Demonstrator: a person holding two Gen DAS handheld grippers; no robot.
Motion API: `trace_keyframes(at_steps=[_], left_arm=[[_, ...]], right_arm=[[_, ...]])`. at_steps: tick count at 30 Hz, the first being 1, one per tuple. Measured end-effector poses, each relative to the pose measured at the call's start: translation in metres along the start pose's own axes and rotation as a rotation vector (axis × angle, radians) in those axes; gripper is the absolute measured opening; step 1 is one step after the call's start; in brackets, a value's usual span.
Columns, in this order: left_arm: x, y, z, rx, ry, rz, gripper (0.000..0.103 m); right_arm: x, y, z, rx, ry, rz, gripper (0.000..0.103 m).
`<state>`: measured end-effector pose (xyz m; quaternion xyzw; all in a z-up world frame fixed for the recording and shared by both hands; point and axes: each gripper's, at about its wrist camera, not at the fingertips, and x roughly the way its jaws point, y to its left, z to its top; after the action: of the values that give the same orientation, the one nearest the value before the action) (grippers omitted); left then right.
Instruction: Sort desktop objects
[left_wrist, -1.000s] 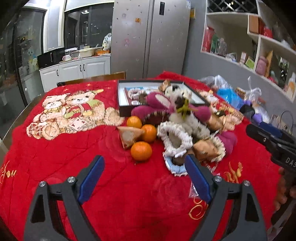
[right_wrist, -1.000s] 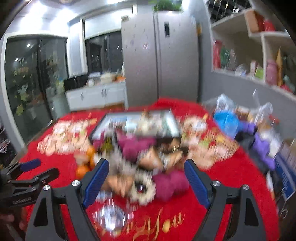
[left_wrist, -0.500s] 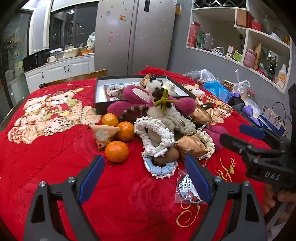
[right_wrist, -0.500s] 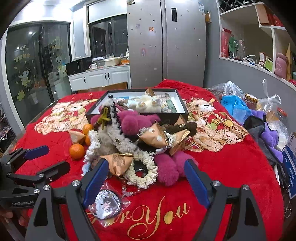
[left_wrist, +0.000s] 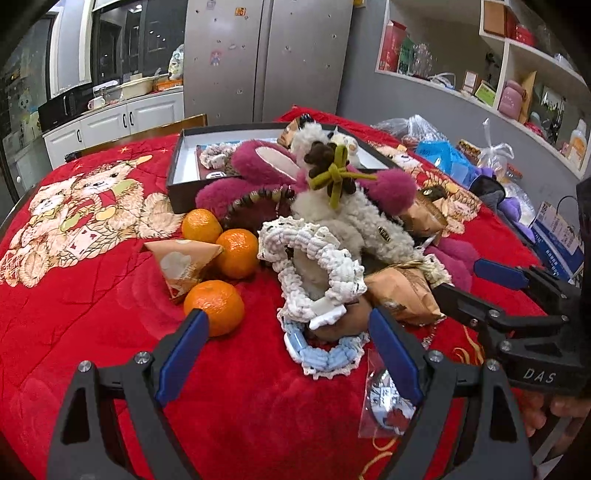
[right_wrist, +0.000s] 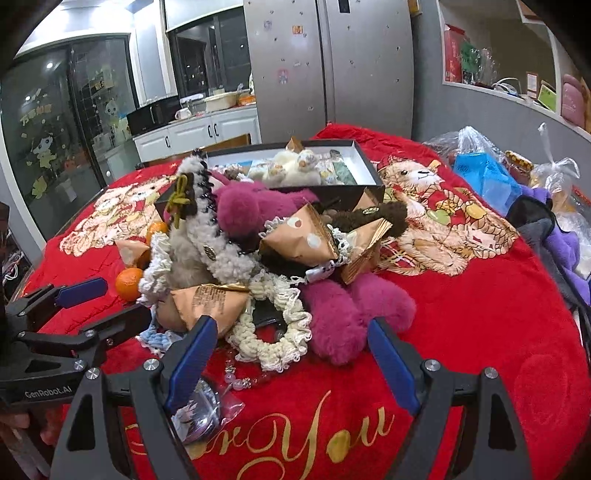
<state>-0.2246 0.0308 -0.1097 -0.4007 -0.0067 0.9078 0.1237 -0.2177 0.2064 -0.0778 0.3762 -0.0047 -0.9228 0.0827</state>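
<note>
Between my left fingers (left_wrist: 286, 352), spread wide and empty, sits a blue scrunchie (left_wrist: 321, 354); my right fingers (right_wrist: 290, 356), also spread, frame a cream scrunchie (right_wrist: 273, 336). Rest of the pile: oranges (left_wrist: 216, 306), plush (left_wrist: 354, 218), box (left_wrist: 177, 173) behind, all on the red table (left_wrist: 92, 295).

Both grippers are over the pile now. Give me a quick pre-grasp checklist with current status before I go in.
1. Left gripper open, nothing held: ok.
2. Right gripper open, nothing held: ok.
3. Black box lid off, reachable: ok.
4. Near orange free of the pile: ok.
5. Blue scrunchie separable: not ok, a white scrunchie and packet overlap it.
6. Room left in box: cannot tell.
</note>
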Motion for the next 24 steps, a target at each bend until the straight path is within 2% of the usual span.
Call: trace_keyframes(at_steps=[5, 10, 12, 14, 15, 16, 18, 20, 24], left_arm=[[0.006, -0.005, 0.003, 0.039, -0.014, 0.017, 0.09], [0.006, -0.007, 0.005, 0.061, -0.033, 0.012, 0.087], [0.004, -0.005, 0.005, 0.051, -0.041, -0.017, 0.077], [0.003, -0.003, 0.005, 0.03, -0.037, -0.068, 0.055], [0.005, -0.001, 0.005, 0.007, -0.015, -0.123, 0.05], [0.006, -0.001, 0.004, -0.002, -0.004, -0.145, 0.044], [0.005, -0.005, 0.002, 0.013, -0.007, -0.141, 0.04], [0.001, -0.01, 0.001, 0.047, -0.021, -0.122, 0.031], [-0.004, -0.009, -0.001, 0.031, -0.027, -0.136, 0.023]], right_arm=[[0.022, -0.004, 0.002, 0.011, 0.053, 0.015, 0.086], [0.035, -0.012, 0.0, 0.042, 0.067, 0.035, 0.085], [0.036, -0.014, -0.001, 0.055, 0.065, 0.046, 0.084], [0.035, -0.017, -0.002, 0.067, 0.057, 0.048, 0.076], [0.034, -0.019, -0.002, 0.078, 0.052, 0.049, 0.07], [0.034, -0.022, -0.002, 0.094, 0.049, 0.053, 0.061], [0.033, -0.025, -0.002, 0.11, 0.05, 0.038, 0.047], [0.032, -0.027, -0.003, 0.114, 0.051, 0.045, 0.047], [0.029, -0.019, -0.004, 0.069, 0.05, 0.021, 0.046]])
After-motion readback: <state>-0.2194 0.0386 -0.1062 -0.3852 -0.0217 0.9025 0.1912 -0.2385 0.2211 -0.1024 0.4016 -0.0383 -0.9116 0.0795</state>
